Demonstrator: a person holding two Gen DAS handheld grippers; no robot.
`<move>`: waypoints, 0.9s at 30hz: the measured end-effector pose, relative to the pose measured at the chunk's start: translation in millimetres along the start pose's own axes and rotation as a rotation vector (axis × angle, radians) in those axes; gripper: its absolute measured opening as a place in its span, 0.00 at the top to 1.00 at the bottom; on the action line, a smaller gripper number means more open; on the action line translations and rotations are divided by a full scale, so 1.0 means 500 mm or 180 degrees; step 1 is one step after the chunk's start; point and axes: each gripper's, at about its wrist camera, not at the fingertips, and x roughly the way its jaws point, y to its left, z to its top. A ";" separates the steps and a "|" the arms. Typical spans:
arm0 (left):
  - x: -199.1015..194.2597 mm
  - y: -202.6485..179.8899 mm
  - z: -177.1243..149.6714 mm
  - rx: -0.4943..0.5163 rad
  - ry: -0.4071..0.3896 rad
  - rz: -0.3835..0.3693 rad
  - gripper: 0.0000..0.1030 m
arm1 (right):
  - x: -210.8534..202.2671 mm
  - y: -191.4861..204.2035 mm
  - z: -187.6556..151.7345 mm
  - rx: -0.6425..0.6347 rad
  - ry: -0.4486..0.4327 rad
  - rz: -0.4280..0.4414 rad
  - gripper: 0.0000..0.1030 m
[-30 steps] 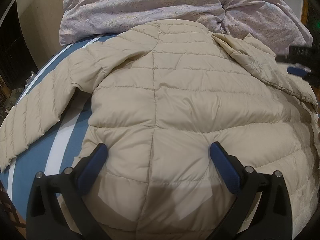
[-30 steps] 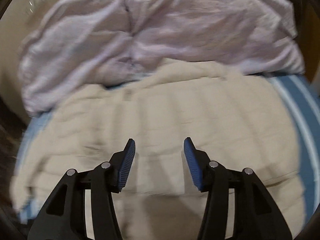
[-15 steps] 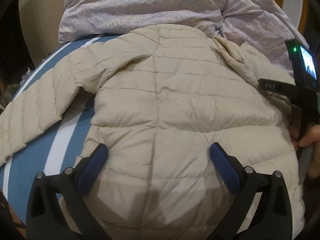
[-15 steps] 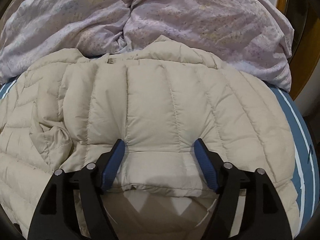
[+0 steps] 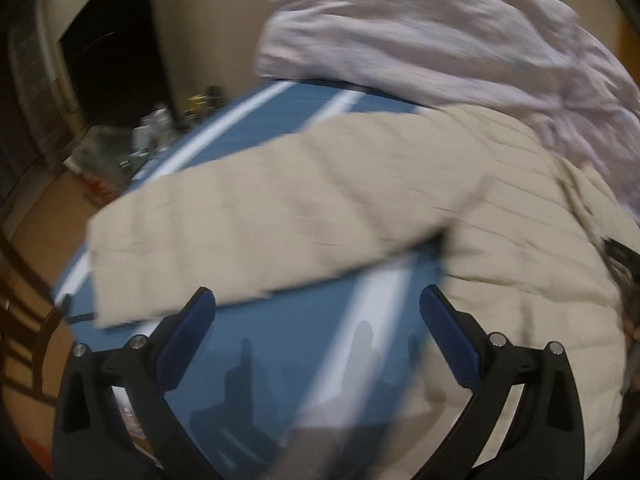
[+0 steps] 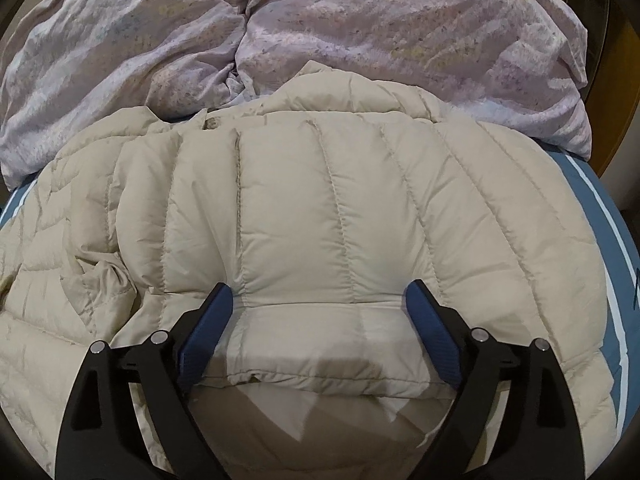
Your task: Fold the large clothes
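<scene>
A beige quilted down jacket [image 6: 320,208] lies spread on a blue bed sheet with white stripes [image 5: 304,352]. One sleeve is folded across its back, and the cuff [image 6: 320,344] lies between the jaws of my right gripper [image 6: 320,304]. Those jaws are opening, their pads standing just off the cuff's sides. In the blurred left wrist view the other sleeve [image 5: 248,232] stretches out to the left over the sheet. My left gripper [image 5: 316,312] hangs open above bare sheet, just below that sleeve, with nothing between its fingers.
A crumpled lilac duvet [image 6: 320,32] is heaped behind the jacket's collar. The bed's left edge drops to a wooden floor [image 5: 44,216] with small clutter [image 5: 120,148] near a dark doorway. A wooden frame [image 6: 600,80] rises at the right.
My left gripper swung left from the jacket's back to the outstretched sleeve and bare sheet. The right gripper's jaws widened around the folded sleeve's cuff and sank a little.
</scene>
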 end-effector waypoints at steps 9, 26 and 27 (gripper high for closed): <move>0.029 0.221 0.026 -0.0735 0.0048 0.0459 0.04 | -0.001 0.001 -0.001 0.0031 0.0006 0.0173 0.02; 0.071 0.297 0.010 -0.1236 0.0151 0.0392 0.74 | 0.000 0.002 -0.001 0.0054 0.0003 0.0218 0.01; 0.073 0.295 0.013 -0.1238 0.0155 0.0370 0.81 | 0.001 0.002 -0.001 0.0055 0.0003 0.0219 0.01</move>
